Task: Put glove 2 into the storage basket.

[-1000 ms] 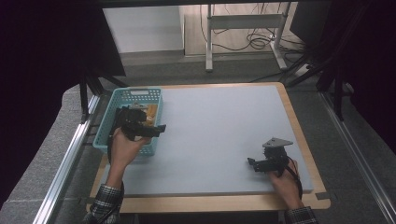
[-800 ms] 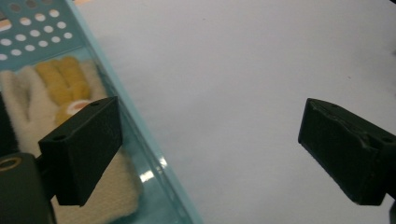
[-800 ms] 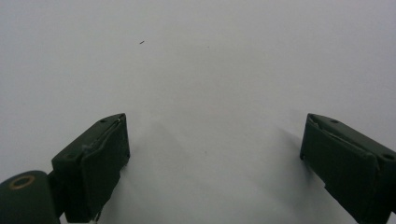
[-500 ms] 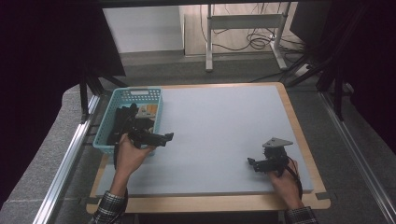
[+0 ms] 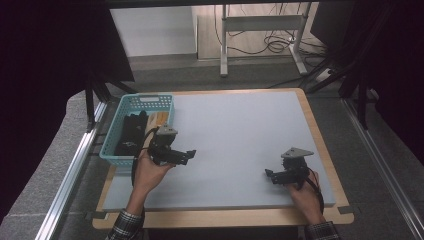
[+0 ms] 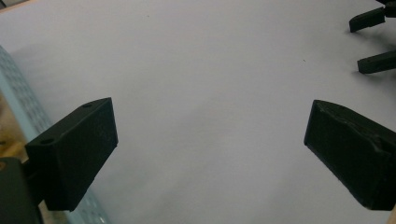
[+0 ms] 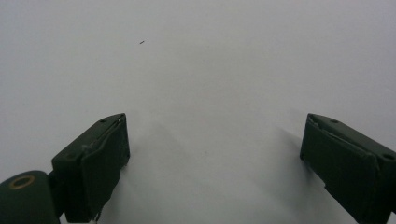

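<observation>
The left gripper hovers over the pale grey table mat just beside the turquoise perforated plastic basket, jaws wide and empty. The right gripper rests low near the mat's right edge, jaws wide, empty.

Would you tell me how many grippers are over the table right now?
2: the left gripper beside the teal basket, and the right gripper near the table's front right.
</observation>
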A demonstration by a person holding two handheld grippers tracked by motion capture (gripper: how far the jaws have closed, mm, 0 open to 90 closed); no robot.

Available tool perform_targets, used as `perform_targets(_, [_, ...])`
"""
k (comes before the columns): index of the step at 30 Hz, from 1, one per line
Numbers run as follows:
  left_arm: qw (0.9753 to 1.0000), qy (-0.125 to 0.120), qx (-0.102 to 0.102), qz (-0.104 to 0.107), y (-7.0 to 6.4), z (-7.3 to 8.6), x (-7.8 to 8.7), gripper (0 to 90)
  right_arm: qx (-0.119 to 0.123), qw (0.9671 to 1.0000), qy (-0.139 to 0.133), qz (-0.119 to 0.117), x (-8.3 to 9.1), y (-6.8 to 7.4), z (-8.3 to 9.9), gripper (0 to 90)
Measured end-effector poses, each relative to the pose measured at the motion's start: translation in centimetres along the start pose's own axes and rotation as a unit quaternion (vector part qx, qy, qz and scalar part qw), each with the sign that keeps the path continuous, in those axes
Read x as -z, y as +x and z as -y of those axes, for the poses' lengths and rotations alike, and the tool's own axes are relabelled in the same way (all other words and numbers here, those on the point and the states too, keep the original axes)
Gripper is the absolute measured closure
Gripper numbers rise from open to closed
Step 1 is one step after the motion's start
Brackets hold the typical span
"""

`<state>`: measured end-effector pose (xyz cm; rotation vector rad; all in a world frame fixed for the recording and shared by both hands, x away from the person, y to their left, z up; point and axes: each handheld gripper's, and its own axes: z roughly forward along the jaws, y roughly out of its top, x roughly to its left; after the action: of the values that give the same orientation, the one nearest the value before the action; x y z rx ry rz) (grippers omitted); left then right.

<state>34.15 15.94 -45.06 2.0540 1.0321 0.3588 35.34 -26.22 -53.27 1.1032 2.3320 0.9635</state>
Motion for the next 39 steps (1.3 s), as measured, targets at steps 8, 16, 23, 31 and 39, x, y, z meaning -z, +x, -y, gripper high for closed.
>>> perform_targets(8, [0.9999, -0.002, -0.008, 0.012, -1.0, 0.2, -1.0, 2.8, 0.000, 1.0000, 0.000, 0.000, 0.0, 0.0, 0.0, 7.8])
perform_targets(16, [0.9994, 0.000, -0.026, 0.024, -2.7, 0.1, -2.4, 2.5, 0.000, 1.0000, 0.000, 0.000, 0.0, 0.0, 0.0, 7.8])
perform_targets(23, [0.9987, 0.001, -0.038, 0.035, -3.9, -0.1, -3.3, 1.5, 0.000, 1.0000, 0.000, 0.000, 0.0, 0.0, 0.0, 7.8])
perform_targets(31, [0.9979, 0.003, -0.049, 0.043, -5.4, 0.0, -4.3, 0.6, 0.000, 1.0000, 0.000, -0.001, 0.0, 0.0, 0.0, 7.8])
perform_targets(39, [0.9972, 0.002, -0.059, 0.046, -6.6, 1.0, -5.5, 0.0, 0.001, 1.0000, 0.000, -0.001, 0.0, 0.0, 0.0, 7.8])
